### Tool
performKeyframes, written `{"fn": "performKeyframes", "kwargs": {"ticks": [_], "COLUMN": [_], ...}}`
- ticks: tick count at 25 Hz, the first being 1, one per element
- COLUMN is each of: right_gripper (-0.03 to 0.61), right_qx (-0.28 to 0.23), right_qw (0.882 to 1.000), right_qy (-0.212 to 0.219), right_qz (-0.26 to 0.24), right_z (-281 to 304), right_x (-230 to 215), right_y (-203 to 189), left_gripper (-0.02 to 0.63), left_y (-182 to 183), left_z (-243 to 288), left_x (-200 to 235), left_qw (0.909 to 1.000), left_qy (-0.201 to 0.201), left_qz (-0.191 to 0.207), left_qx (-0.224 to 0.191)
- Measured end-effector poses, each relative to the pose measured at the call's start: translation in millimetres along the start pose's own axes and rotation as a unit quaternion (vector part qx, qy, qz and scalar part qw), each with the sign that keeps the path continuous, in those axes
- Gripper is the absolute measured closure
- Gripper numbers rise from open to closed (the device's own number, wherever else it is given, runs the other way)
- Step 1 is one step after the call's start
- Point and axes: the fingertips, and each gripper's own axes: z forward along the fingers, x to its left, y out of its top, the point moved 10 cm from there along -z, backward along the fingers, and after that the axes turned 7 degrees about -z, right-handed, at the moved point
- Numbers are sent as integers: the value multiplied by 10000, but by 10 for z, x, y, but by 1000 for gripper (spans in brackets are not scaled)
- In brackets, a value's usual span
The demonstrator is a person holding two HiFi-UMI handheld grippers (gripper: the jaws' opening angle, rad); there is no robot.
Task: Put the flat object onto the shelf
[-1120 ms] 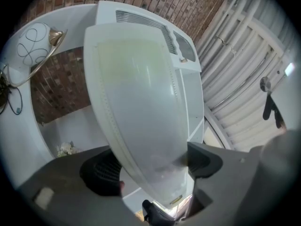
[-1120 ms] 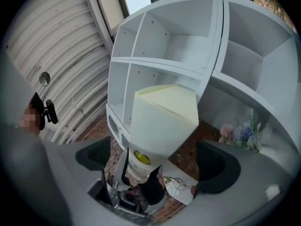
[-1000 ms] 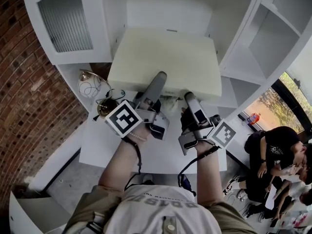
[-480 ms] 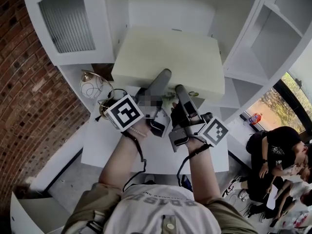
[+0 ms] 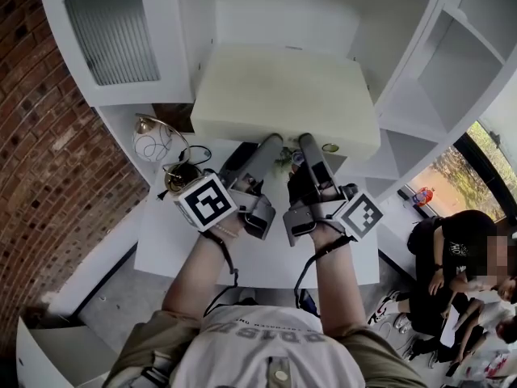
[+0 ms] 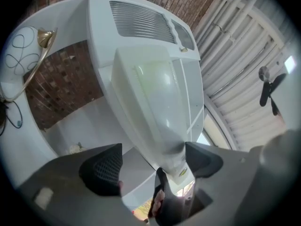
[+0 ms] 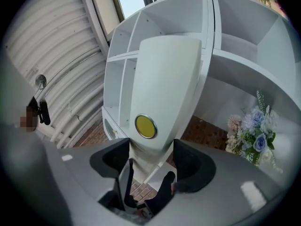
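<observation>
Now, from the head view, the person holds both grippers side by side at the near edge of the flat object (image 5: 283, 91), a broad cream slab. It lies roughly level above the table's (image 5: 161, 241) far edge, its far end reaching into the middle bay of the white shelf (image 5: 404, 23). The left gripper (image 5: 266, 144) and right gripper (image 5: 308, 144) disappear under the slab's near edge, so their jaws cannot be read from up here. A white globe ornament with gold trim (image 5: 152, 140) stands at the table's far left corner, beside a brick wall (image 5: 48, 136).

The left gripper view looks up along the slab's underside (image 6: 155, 98). The left gripper (image 6: 150, 161) has its jaws wide apart. The slab's near end sits between them, close against the right-hand jaw, with open space showing on the other side. The globe ornament (image 6: 21, 55) shows at the left edge, and a louvred cabinet door (image 6: 141, 18) above.

The right gripper view gives what the others do not. The right gripper (image 7: 151, 161) is closed onto the slab (image 7: 164, 79), with both jaws pressed against its narrow near end. A round yellow sticker (image 7: 145, 126) shows on the underside just above the jaws. Pale flowers (image 7: 256, 135) stand to the right, under the open bays of the shelf (image 7: 235, 32).
</observation>
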Motion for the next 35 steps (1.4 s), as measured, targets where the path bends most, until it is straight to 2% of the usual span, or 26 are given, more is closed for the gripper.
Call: {"fn": "performKeyframes", "kwargs": {"ticks": [10,35], "right_gripper": [293,291], "right_qx": [-24,-221], "right_qw": [9999,9977], "right_qy": [-109,-611], "right_qz": [-131,-204], "right_z": [138,405], "right_x": [-61,-472], "right_y": [42,280], "left_gripper": [176,176], "left_y": [103,228], "left_z": [114,601], "left_x": [90,336], "left_qw": [9996,9988], "left_qy": [260,497], "left_qz": [21,18], "left_qx": [-111,0]}}
